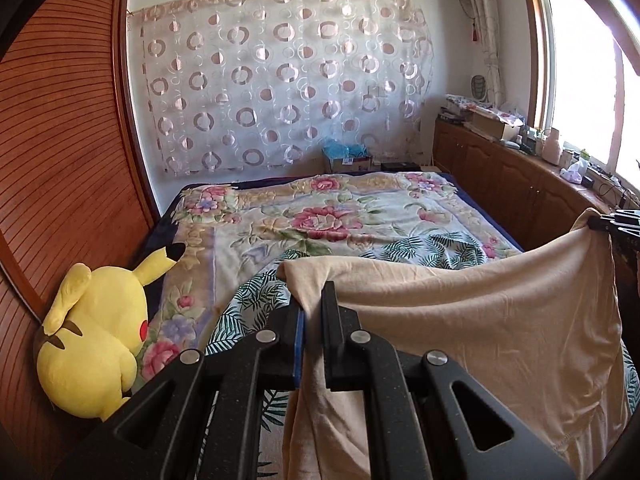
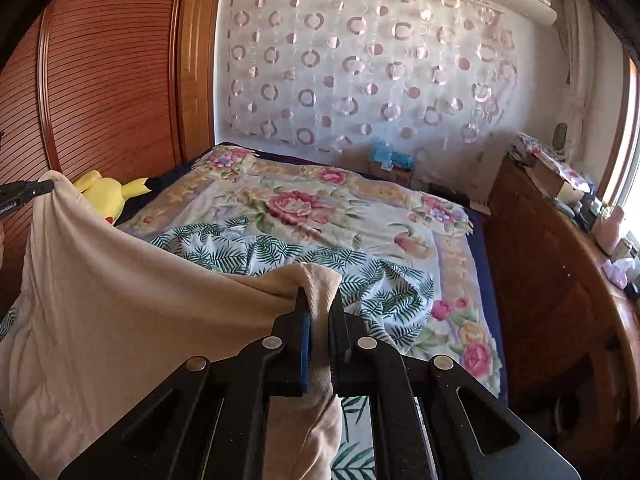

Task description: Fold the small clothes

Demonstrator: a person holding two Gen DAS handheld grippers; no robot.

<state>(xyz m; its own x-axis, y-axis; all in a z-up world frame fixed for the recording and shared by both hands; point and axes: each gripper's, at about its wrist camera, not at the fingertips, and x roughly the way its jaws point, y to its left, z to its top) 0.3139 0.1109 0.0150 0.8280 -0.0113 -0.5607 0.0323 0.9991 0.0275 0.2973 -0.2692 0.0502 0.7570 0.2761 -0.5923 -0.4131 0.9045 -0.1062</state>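
**Beige garment stretched between both claws above the bed**

Left wrist view: our left claw (image 1: 314, 312) pinches one corner of the beige garment (image 1: 480, 320); its top edge runs rightward to the right claw (image 1: 600, 222).

Right wrist view: our right claw (image 2: 320, 312) pinches the other corner, and the cloth hangs over the bed (image 2: 360, 216).

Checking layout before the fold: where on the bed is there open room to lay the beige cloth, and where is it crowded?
The floral blanket lies open from the leaf-print sheet to the curtained wall. Crowded spots: the yellow plush by the wooden wardrobe, and the cabinet top under the window. Both claws grip the beige cloth.
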